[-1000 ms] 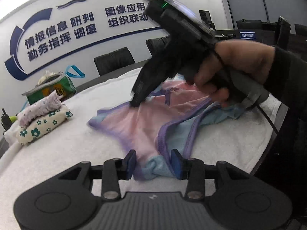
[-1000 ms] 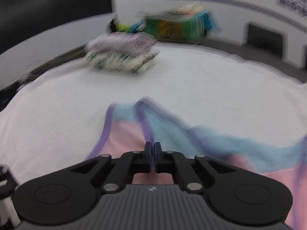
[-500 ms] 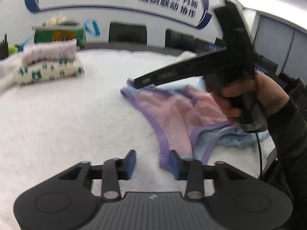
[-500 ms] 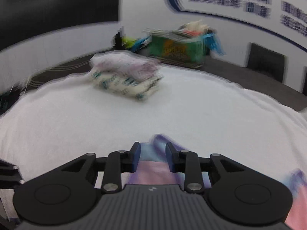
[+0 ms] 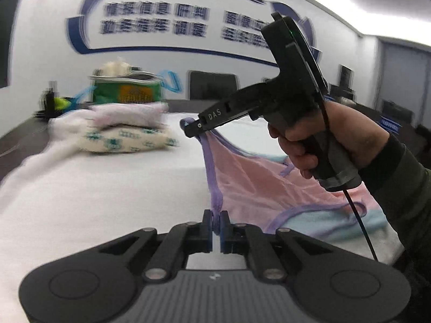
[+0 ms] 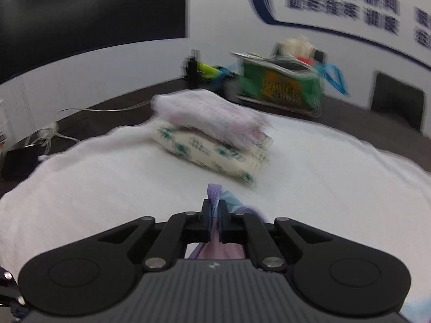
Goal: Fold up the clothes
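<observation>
Pink-and-blue garment (image 5: 250, 185) with purple trim is now pinched on both ends. Half a second back both sets of jaws stood open around the hem; they've just closed, so the left gripper (image 5: 216, 222) clamps the near edge at 6 o'clock and the right gripper (image 5: 192, 127) holds a corner lifted off the white towel (image 5: 107, 188). Folded stack (image 5: 126, 132) sits at 10 o'clock. Looks like the fold-over can start, since that edge is stretched between them.
</observation>
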Motion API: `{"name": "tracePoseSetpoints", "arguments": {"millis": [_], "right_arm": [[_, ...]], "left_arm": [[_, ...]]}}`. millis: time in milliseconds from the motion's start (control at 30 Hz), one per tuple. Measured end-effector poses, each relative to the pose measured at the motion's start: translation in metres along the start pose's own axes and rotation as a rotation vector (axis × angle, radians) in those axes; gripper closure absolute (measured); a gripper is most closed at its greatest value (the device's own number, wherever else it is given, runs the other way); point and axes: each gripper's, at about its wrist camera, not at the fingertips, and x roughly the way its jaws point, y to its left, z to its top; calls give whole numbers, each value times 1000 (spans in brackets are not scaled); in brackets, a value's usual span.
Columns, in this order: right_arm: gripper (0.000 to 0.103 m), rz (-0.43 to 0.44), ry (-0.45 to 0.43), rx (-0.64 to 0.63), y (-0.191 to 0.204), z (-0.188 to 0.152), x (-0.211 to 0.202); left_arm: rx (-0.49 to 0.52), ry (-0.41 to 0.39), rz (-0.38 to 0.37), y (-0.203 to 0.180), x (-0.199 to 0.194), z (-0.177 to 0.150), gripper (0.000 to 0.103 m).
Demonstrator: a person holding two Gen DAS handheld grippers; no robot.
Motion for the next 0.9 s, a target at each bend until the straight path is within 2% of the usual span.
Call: {"name": "tracePoseSetpoints", "arguments": {"millis": [100, 167, 233, 300, 367, 400, 433, 467, 533, 667, 767, 900], "right_arm": [[99, 42, 18, -15, 31, 22, 30], [99, 72, 71, -2, 47, 25, 53], [95, 92, 128, 1, 58, 24, 73], [95, 70, 133, 0, 56, 20, 70], [88, 46, 113, 17, 42, 16, 51], [79, 32, 93, 32, 31, 15, 36], [74, 19, 74, 47, 19, 13, 20], [74, 7, 59, 60, 8, 11, 6], [74, 2, 107, 52, -8, -1, -12], [74, 26, 169, 12, -15, -28, -30], [74, -13, 160, -13, -21, -43, -35], [74, -46, 148, 79, -49, -54, -37]], "left_arm": [[-56, 17, 69, 34, -12, -6, 100], [-96, 81, 81, 54, -8, -13, 97], [-118, 94, 91, 60, -9, -18, 94], [-120, 74, 91, 61, -15, -20, 94], [-123, 27, 33, 53, -20, -12, 88], [-126, 14, -3, 47, -19, -9, 84], [-126, 10, -44, 38, -15, -5, 81], [-125, 9, -85, 27, -12, -2, 81], [-79, 16, -135, 1, 1, -1, 78], [50, 52, -124, -47, 33, -5, 78], [53, 113, -150, -65, 47, -6, 78], [39, 144, -238, -89, 56, -3, 77]]}}
